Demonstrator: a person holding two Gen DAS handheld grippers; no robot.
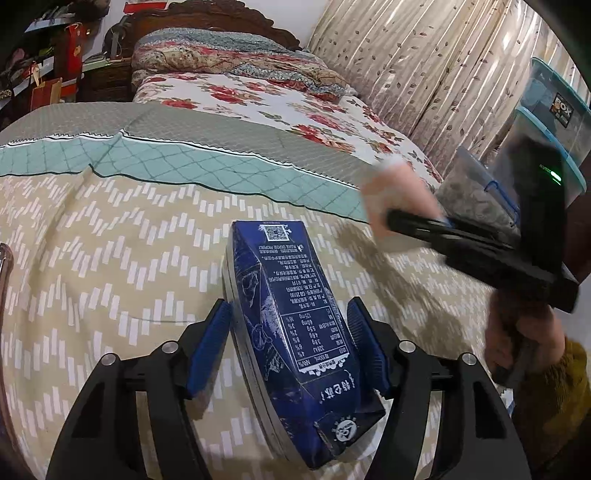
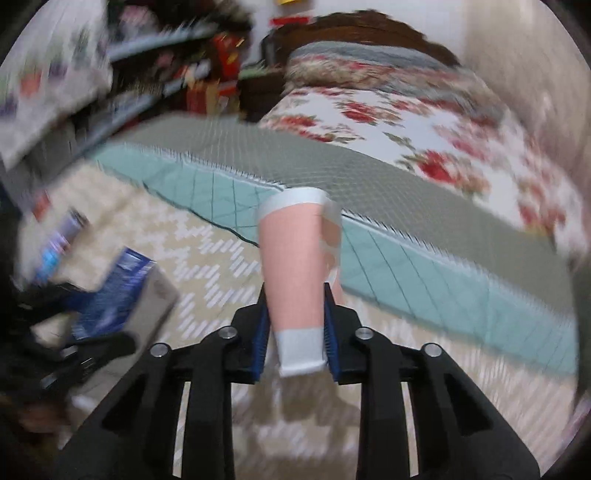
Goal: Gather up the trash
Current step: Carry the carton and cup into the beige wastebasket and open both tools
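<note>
My left gripper (image 1: pixel 290 314) is shut on a dark blue milk carton (image 1: pixel 295 332) with white print, held above the beige patterned bedspread (image 1: pixel 110 258). My right gripper (image 2: pixel 295 295) is shut on a pink paper cup (image 2: pixel 295 262) with white rims, held over the bed. In the left wrist view the right gripper (image 1: pixel 391 218) comes in from the right, blurred, with the pink cup (image 1: pixel 395 195) at its tip. In the right wrist view the blue carton (image 2: pixel 114 291) and the left gripper show blurred at the lower left.
A teal and grey blanket (image 1: pixel 184 147) and a floral quilt (image 1: pixel 277 99) lie further up the bed, with a wooden headboard (image 1: pixel 207 18). Cluttered shelves (image 1: pixel 44 66) stand at the left. Curtains (image 1: pixel 424 66) and stacked plastic storage boxes (image 1: pixel 554 122) are at the right.
</note>
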